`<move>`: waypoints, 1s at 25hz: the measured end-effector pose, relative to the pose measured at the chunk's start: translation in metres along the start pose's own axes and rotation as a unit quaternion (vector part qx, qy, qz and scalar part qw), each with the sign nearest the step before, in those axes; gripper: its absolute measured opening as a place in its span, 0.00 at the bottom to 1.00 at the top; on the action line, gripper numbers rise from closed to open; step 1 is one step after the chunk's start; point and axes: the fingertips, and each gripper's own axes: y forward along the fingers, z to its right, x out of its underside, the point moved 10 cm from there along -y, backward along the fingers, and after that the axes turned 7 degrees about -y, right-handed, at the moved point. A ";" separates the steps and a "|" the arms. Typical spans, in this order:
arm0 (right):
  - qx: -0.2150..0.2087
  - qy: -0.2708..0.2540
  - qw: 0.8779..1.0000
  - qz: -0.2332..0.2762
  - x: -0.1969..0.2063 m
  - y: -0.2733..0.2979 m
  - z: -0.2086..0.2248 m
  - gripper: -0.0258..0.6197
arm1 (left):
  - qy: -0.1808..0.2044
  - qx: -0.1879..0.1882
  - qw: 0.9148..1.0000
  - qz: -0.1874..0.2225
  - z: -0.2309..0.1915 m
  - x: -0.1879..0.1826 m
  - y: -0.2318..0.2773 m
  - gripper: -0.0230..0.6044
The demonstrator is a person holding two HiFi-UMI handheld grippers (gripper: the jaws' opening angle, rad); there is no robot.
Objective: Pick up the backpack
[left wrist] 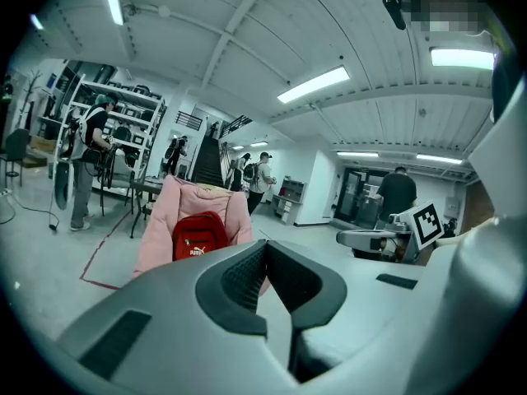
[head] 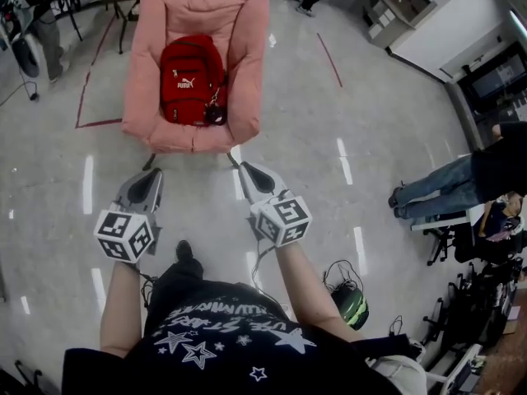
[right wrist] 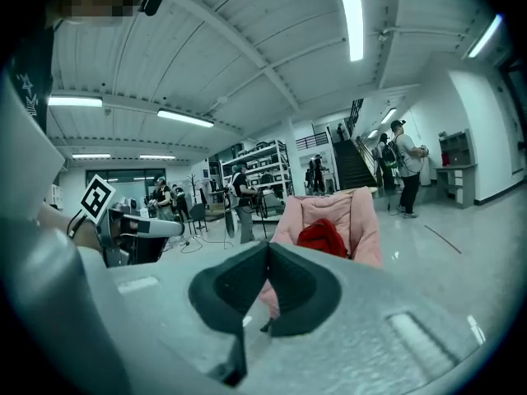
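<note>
On the pink chair (head: 247, 48), a red backpack (head: 191, 79) sitting, left gripper (head: 152, 175) and right gripper (head: 245, 171) both pinched closed, empty, nearby.

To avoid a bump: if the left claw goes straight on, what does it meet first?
Probably the front of the pink chair, below the red backpack, though depth is unclear.

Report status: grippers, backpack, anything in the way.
Left gripper and right gripper shut, empty. Red backpack propped in pink chair, untouched, ahead. Nothing in the way.
</note>
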 end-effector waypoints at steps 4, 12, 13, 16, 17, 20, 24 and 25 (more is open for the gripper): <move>0.014 0.003 1.000 -0.009 -0.009 0.045 0.001 0.04 | -0.015 0.006 1.000 -0.006 -0.043 -0.016 0.016 0.05; 0.042 0.031 0.999 -0.015 -0.003 0.106 -0.002 0.04 | -0.019 0.031 0.999 -0.017 -0.103 -0.034 0.045 0.05; 0.043 0.032 0.998 -0.018 -0.003 0.108 -0.001 0.04 | -0.023 0.032 0.999 -0.018 -0.107 -0.034 0.047 0.05; 0.050 0.034 0.998 -0.023 -0.001 0.111 0.004 0.04 | -0.033 0.033 0.999 -0.024 -0.114 -0.033 0.055 0.05; 0.053 0.034 0.998 -0.024 -0.001 0.113 0.008 0.04 | -0.033 0.033 0.999 -0.027 -0.116 -0.034 0.059 0.05; 0.059 0.034 0.997 -0.023 0.001 0.125 0.025 0.04 | -0.031 0.035 0.998 -0.030 -0.121 -0.036 0.076 0.05; 0.051 0.043 0.997 -0.027 0.011 0.158 0.054 0.04 | -0.030 0.024 0.999 -0.033 -0.132 -0.039 0.102 0.05; 0.047 0.045 0.998 -0.026 0.011 0.168 0.062 0.04 | -0.031 0.019 0.999 -0.034 -0.135 -0.042 0.109 0.05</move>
